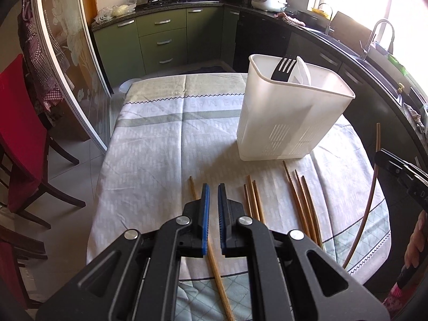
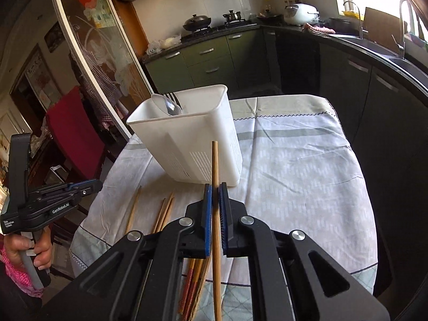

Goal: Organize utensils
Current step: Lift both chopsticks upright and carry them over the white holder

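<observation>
Carrying one chopstick (image 2: 215, 187) — right hand-held gripper (image 2: 215, 195) pinched on it, raised off the surface (image 2: 294, 160). Left hand-held gripper (image 1: 211, 195): jaws narrow, empty. Remaining chopsticks (image 1: 302, 200) lie loose beside the white holder (image 2: 187, 139). Next — likely tip it upright and drop it in.

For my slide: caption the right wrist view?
Right hand-held gripper clamps one wooden chopstick before the white utensil holder.

The utensil holder (image 1: 291, 117) is standing on the table (image 1: 160, 144) near its right edge, holding a fork (image 1: 283, 68) and spoon (image 2: 172, 107). Loose chopsticks (image 1: 302, 200) are lying before it, toward the near edge.
</observation>
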Motion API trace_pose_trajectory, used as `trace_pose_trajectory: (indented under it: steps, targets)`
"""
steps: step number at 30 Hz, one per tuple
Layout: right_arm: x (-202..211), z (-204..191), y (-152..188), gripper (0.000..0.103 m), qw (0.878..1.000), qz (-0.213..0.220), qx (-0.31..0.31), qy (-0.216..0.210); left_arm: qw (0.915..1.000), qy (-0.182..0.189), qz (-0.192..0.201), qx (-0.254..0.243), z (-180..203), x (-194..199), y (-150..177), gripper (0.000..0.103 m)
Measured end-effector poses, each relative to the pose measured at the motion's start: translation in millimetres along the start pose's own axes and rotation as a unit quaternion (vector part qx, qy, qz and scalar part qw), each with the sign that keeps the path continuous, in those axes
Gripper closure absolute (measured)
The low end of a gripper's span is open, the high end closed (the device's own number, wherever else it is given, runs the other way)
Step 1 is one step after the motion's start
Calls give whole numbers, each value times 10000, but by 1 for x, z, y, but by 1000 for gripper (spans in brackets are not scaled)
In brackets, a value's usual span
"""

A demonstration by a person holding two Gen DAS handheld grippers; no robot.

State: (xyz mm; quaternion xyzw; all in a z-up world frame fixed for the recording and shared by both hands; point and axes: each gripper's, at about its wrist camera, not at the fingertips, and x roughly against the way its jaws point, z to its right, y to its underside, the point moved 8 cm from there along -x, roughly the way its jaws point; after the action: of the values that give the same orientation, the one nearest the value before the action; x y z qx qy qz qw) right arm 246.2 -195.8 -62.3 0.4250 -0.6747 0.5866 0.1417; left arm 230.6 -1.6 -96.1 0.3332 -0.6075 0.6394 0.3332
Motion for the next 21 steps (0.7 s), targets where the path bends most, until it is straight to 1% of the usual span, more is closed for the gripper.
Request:
trace_pose_trajectory:
  steps: [2, 4, 6, 10, 12, 17, 21]
  targets:
    - [11, -4, -2, 97, 9999, 86, 40, -59, 9999, 6, -122, -32, 1, -5, 2, 97]
    - [22, -9, -2, 97, 9998, 152, 73, -105, 9993, 29, -375, 77, -1, -16, 6, 97]
    - [28, -12, -2, 97, 9997, 189, 90, -158, 9981, -61, -604, 128, -4, -32, 12, 97]
    - [33, -12, 1, 97, 9996, 201, 92, -201, 9926, -148, -1146, 378, -13, -66, 27, 97]
    - [33, -10, 2, 97, 9995, 199, 77, -224, 9894, -188, -1351, 502, -17, -79, 33, 96]
    - [33, -7, 3, 97, 9994, 198, 89, -284, 9858, -346, -1517, 637, -24, -94, 38, 83]
    - [34, -8, 4, 97, 9992, 200, 102, -332, 9841, -378, -1618, 620, -23, -102, 41, 81]
